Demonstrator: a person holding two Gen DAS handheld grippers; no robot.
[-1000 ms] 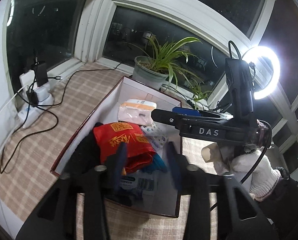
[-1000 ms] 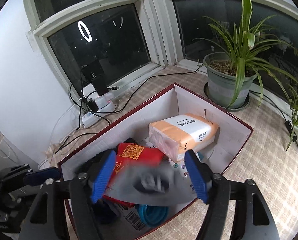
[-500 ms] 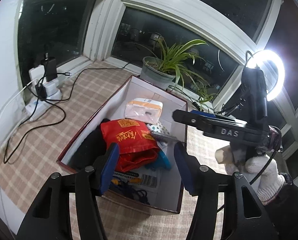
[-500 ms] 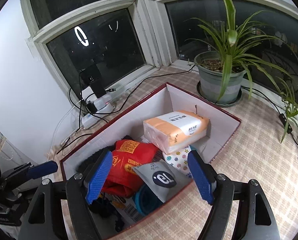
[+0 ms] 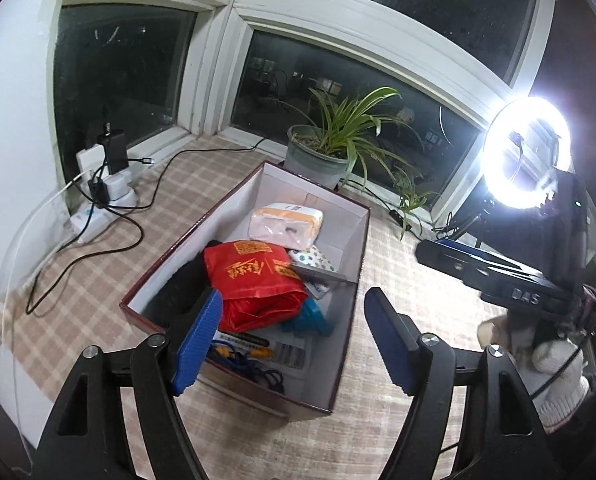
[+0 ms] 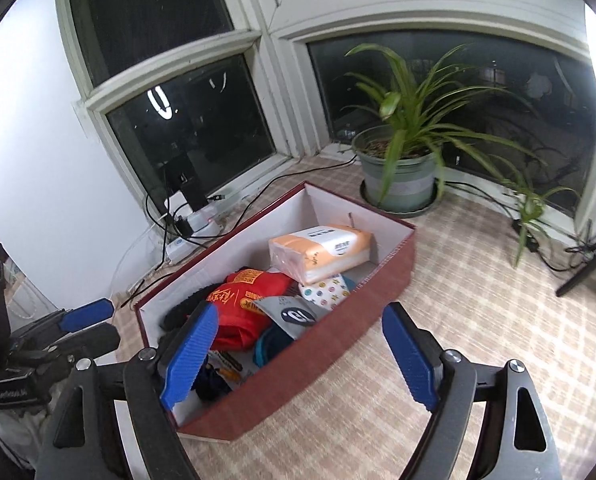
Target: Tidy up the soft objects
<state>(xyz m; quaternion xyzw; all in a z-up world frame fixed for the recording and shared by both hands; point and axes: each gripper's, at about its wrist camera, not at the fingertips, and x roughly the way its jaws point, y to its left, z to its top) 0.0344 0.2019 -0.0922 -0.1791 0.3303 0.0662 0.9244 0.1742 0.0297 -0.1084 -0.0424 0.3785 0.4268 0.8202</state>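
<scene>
A maroon box [image 5: 361, 240] [image 6: 338, 344] with white inner walls stands on the checked cloth. In it lie a red bag [image 5: 254, 280] [image 6: 242, 300], an orange-and-white tissue pack [image 5: 286, 224] [image 6: 322, 252], a grey pouch [image 6: 294, 314], a patterned pack [image 6: 326, 290], a teal item [image 5: 310, 316] and a black cloth [image 5: 186, 288]. My left gripper [image 5: 294, 295] hangs above the box's near end, its jaws opening with nothing gripped. My right gripper [image 6: 300, 308], in a white-gloved hand [image 5: 554, 364], hovers beside the box. Its jaws are opening too and hold nothing.
A potted spider plant [image 6: 402, 176] stands behind the box by the window. A power strip with chargers and black cables [image 5: 106, 196] lies at the left. A lit ring light [image 5: 526, 152] on a stand is at the right. A smaller plant [image 6: 532, 208] trails along the sill.
The grey pouch left the right gripper's fingers and now lies in the box. Both grippers drew back and up from the box, and their jaws widened.
</scene>
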